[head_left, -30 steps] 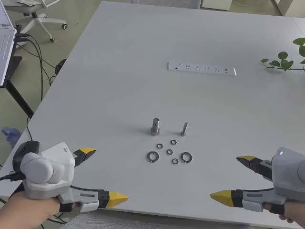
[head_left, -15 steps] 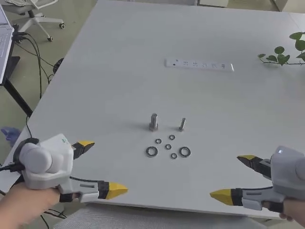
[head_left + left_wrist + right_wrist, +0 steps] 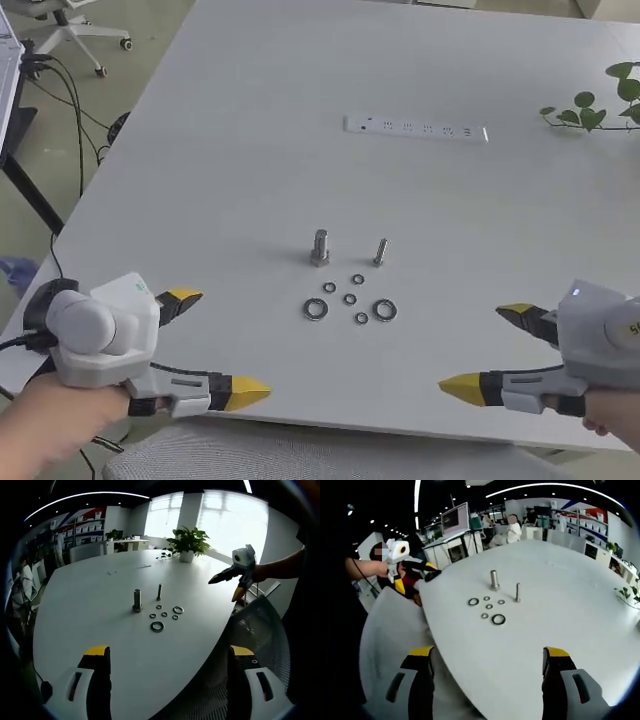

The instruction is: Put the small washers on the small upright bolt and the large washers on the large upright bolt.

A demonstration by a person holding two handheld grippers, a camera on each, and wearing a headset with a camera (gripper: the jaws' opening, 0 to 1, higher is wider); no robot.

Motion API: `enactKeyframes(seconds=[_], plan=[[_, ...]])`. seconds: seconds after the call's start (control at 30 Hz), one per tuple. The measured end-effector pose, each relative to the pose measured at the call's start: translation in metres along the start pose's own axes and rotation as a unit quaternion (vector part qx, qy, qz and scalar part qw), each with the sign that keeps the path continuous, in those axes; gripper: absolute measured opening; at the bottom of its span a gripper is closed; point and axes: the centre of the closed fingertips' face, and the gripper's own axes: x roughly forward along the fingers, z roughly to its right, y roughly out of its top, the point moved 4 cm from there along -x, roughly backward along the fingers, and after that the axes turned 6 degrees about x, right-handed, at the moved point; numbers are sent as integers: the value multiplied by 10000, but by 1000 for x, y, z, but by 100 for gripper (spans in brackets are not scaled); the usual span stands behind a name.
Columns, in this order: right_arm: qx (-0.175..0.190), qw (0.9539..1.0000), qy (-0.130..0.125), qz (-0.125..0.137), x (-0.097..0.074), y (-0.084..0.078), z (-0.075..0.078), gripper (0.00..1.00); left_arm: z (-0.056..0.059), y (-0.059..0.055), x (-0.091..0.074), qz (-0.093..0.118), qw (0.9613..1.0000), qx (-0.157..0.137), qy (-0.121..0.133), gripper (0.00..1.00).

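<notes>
- While both grippers hover over the near edge of the table (image 3: 250, 150), the left gripper (image 3: 215, 343) and the right gripper (image 3: 488, 349) each have their jaws spread wide with nothing between them
- Every washer lies forward of the grippers and between the two of them, flat on the tabletop with its hole facing up, so a pick, I judge, calls for coming down from above and pinching across a rim
- On the left gripper's side of the cluster sits the left large washer (image 3: 315, 309); on the right gripper's side sits the right large washer (image 3: 385, 310); each gripper looks about equally far from its nearer one
- Scattered between the two big rings and just beyond them are the small washers (image 3: 350, 299), near one another but apart
- Just past the washers stand the large bolt (image 3: 320, 247), on the person's left, and the small bolt (image 3: 380, 251), on the right; both long axes are vertical, and neither carries a washer yet
- Count: two large washers, four small washers, two bolts
</notes>
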Motion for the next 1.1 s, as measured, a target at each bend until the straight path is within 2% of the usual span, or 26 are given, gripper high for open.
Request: enactKeyframes(seconds=[0.07, 0.13, 0.33, 0.5, 0.73, 0.9, 1.1], plan=[[-37, 10000, 20, -26, 2, 3, -1, 89, -1, 2, 0, 45, 10000, 21, 9, 97], [-70, 10000, 28, -53, 4, 5, 5, 89, -1, 1, 0, 35, 10000, 13, -2, 97], [-140, 9998, 85, -147, 10, 12, 3, 86, 1, 0, 2, 12, 10000, 14, -46, 97], [-280, 9991, 129, -282, 16, 18, 8, 84, -1, 0, 4, 12, 10000, -11, -57, 97], [-400, 9982, 102, -430, 24, 28, 14, 80, -3, -6, 7, -33, 9999, 2, -100, 95], [-494, 9974, 54, -516, 33, 34, 19, 77, 0, -6, 8, -51, 9999, 62, -141, 95], [-584, 9962, 94, -647, 44, 39, 24, 76, -6, -4, 10, -30, 9999, 18, -170, 95]])
